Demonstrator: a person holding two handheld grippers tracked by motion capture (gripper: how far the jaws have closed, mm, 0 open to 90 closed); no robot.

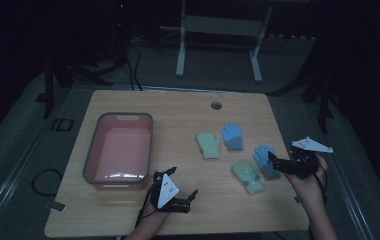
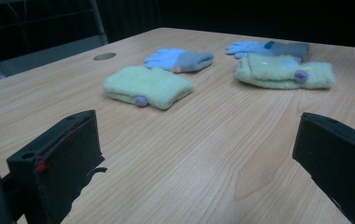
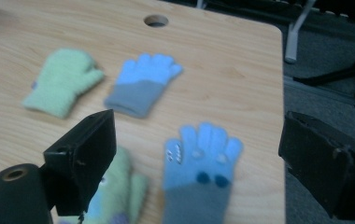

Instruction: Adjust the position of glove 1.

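Blue glove (image 1: pixel 264 161) lying flat near the right edge of the surface (image 1: pixel 178 107), fingers spread, grey cuff, soft knit, just beside a green mitten (image 1: pixel 248 177) toward the front edge. Second blue glove (image 1: pixel 233 136) and second green mitten (image 1: pixel 208 145) side by side nearer the middle, well apart from a pink tub (image 1: pixel 119 151) with a grey rim toward the left edge.

Right hand-held gripper (image 1: pixel 274 162) at the near blue glove, jaws spread wide, nothing between them. Left hand-held gripper (image 1: pixel 192 196) low at the front edge, jaws likewise wide apart and empty, grey three-cornered plate on top.

From the right gripper view: near blue glove (image 3: pixel 202 163) seen between the jaws, blurred, with dark dots and small white marks on it; far blue glove (image 3: pixel 143 83) and green mitten (image 3: pixel 63 86) beyond, a round hole (image 3: pixel 156 20) in the surface near the back edge. From the left gripper view: fuzzy, thick pile of the green mittens (image 2: pixel 148 86) plain at low angle, a small purple button on each; blue gloves (image 2: pixel 179 59) behind them.

Surface of pale wood grain, rounded corners. Dim room, grey floor, white metal frame (image 1: pixel 218 30) behind, dark cables on the floor at left.
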